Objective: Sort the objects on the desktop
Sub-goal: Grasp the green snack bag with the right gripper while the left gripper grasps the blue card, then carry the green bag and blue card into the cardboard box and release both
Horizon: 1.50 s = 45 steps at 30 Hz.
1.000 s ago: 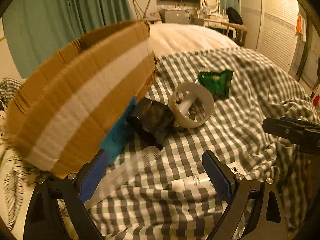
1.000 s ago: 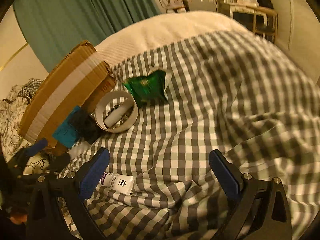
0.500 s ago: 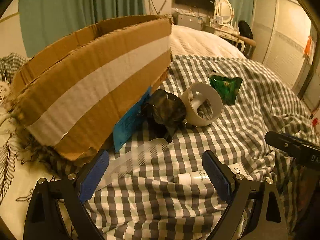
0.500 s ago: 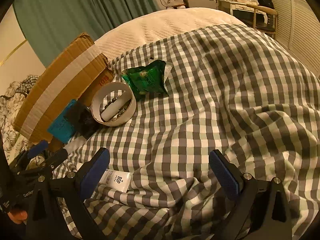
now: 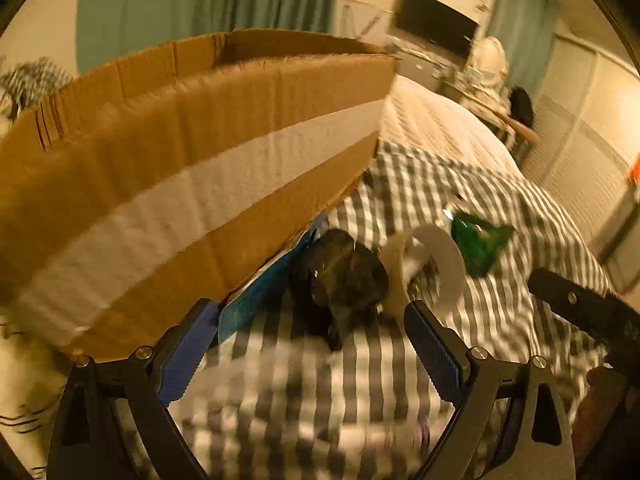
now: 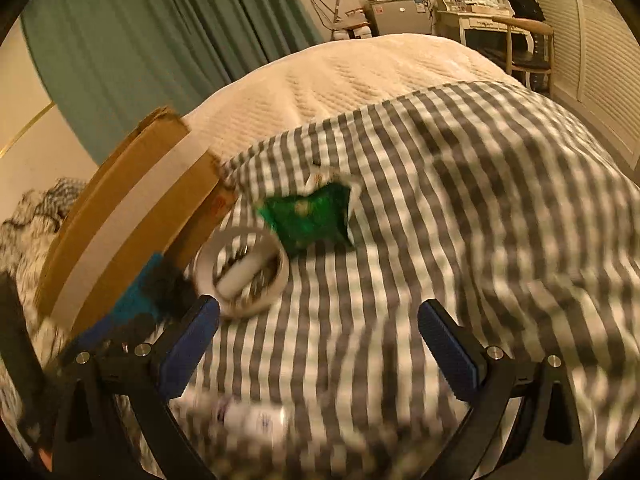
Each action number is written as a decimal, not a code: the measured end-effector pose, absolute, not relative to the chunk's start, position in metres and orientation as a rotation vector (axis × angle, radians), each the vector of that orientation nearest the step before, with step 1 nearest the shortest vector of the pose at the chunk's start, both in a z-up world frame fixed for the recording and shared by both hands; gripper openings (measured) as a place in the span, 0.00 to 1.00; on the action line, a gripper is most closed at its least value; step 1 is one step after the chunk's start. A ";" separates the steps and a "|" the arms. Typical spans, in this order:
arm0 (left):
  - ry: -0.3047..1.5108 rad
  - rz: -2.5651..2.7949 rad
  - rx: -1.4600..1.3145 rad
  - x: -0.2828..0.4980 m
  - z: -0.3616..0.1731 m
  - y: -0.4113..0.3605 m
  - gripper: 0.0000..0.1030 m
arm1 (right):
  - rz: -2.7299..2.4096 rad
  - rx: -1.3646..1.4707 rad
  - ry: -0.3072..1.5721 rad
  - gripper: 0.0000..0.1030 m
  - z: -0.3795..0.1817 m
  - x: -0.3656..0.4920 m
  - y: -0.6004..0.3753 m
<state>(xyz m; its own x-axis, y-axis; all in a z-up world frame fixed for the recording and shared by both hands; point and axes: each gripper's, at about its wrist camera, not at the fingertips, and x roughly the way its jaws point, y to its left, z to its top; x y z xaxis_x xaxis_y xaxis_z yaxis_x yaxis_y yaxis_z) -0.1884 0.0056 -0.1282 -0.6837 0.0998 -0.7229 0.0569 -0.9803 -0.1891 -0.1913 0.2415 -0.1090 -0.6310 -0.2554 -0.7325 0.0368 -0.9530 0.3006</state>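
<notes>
A brown cardboard box (image 5: 192, 168) (image 6: 132, 208) with a white tape stripe stands on the checked cloth at left. Against its base lean a blue flat pack (image 5: 260, 292) and a dark crumpled bag (image 5: 344, 280). Beside them a white round container (image 5: 432, 268) (image 6: 242, 272) lies tipped, a white tube and small beads inside. A green snack bag (image 5: 478, 242) (image 6: 310, 216) lies just beyond. A white tube (image 6: 256, 420) lies low between the right gripper's fingers. My left gripper (image 5: 312, 352) is open and empty, close before the dark bag. My right gripper (image 6: 320, 350) is open and empty above the cloth.
The grey-and-white checked cloth (image 6: 440, 208) covers a cream bed (image 6: 360, 76). Green curtains (image 6: 140, 40), a dresser and a chair (image 6: 520, 40) stand behind. The right gripper's black body (image 5: 580, 312) shows at the right of the left wrist view. Patterned bedding (image 6: 36, 216) lies left.
Both views have pushed forward and lower towards the box and objects, now blurred by motion. The dark bag and white container sit nearer my left gripper. Both grippers stay open.
</notes>
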 end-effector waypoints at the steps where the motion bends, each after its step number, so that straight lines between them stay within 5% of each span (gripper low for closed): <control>1: -0.332 2.847 -1.220 -0.191 -0.131 0.006 0.94 | -2.673 1.261 -0.383 0.97 -0.110 -0.201 0.240; 7: -0.201 2.896 -1.183 -0.205 -0.147 0.024 0.93 | -2.711 1.263 -0.220 0.86 -0.124 -0.258 0.218; 9: -0.194 2.887 -1.165 -0.204 -0.147 0.025 0.70 | -2.662 1.321 -0.232 0.60 -0.136 -0.273 0.214; 10: -0.210 2.867 -1.159 -0.204 -0.148 0.023 0.68 | -2.642 1.347 -0.243 0.52 -0.141 -0.278 0.213; 14: -0.360 2.824 -1.095 -0.198 -0.144 0.007 0.46 | -2.632 1.326 -0.240 0.36 -0.137 -0.274 0.208; 22: -0.392 2.798 -1.085 -0.170 -0.135 -0.004 0.40 | -2.738 1.232 -0.313 0.35 -0.111 -0.193 0.230; 25: -0.411 2.797 -1.090 -0.160 -0.128 -0.009 0.17 | -2.740 1.220 -0.399 0.35 -0.110 -0.161 0.240; 29: -0.416 2.788 -1.105 -0.144 -0.123 -0.016 0.12 | -2.700 1.267 -0.375 0.35 -0.121 -0.138 0.231; 45: -0.290 2.811 -1.223 -0.168 -0.137 -0.005 0.09 | -2.578 1.196 -0.509 0.37 -0.117 -0.132 0.237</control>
<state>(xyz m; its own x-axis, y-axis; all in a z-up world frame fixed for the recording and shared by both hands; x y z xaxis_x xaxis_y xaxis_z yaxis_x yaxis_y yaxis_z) -0.1680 -0.0049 -0.1371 -0.6830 0.1316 -0.7184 0.0180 -0.9803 -0.1967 -0.1317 0.2373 -0.1171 -0.6302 -0.3685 -0.6834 0.0809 -0.9066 0.4143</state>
